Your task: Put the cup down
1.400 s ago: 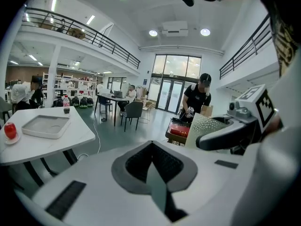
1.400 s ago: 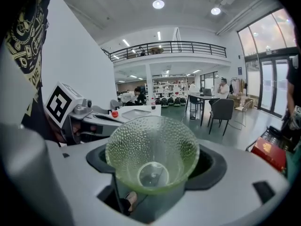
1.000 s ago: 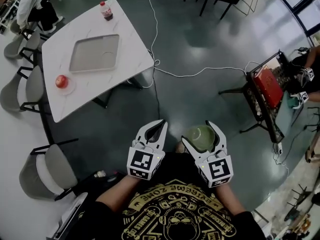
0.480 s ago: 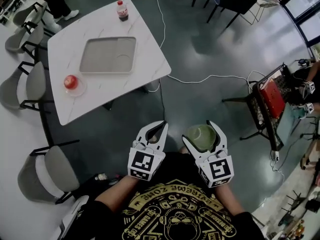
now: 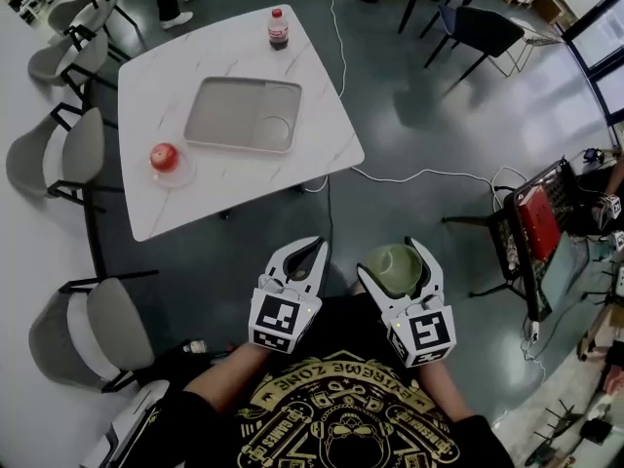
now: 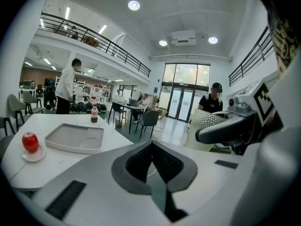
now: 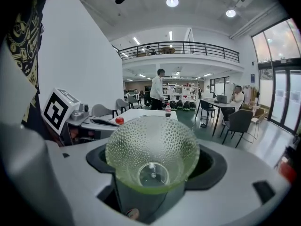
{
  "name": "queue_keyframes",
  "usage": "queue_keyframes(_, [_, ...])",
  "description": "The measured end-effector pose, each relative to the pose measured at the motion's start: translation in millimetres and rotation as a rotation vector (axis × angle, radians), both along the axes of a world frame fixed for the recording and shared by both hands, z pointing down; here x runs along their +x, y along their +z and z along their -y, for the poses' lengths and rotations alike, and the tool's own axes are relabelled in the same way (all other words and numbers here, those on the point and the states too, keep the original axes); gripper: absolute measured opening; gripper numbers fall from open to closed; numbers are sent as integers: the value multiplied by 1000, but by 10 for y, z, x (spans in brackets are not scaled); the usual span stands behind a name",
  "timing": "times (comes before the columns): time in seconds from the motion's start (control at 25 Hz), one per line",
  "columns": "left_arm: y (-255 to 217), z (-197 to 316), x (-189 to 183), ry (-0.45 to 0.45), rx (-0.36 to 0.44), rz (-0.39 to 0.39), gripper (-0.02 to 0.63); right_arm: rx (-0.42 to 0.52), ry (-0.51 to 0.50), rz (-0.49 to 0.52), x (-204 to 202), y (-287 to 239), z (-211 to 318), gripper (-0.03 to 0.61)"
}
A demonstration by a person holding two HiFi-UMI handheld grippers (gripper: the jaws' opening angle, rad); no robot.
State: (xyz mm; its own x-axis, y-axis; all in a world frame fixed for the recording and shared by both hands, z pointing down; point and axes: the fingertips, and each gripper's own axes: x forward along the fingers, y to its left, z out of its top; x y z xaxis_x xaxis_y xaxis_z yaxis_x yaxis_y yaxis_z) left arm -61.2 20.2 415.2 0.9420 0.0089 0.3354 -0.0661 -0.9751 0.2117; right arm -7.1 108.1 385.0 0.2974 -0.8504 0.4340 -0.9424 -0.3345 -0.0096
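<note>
nothing of the task is done yet, it seems. the white worktop (image 5: 229,188), carrying an apple (image 5: 164,155), a tray (image 5: 234,113) and a bottle (image 5: 279,27), lies well ahead across the floor. the left gripper (image 5: 312,249) is held low before the person's chest, jaws together on nothing. just beside it, level, the right gripper (image 5: 393,259) is clamped on the green dimpled cup (image 5: 390,271), mouth towards the head camera, though its exact tilt is hard to judge. carrying it over and setting it down remain.
</note>
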Motion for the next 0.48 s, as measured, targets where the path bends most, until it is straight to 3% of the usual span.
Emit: queue_keyframes(0.48, [88,402,39,-199,30,76,2,38,-180,52,320,137,472,399])
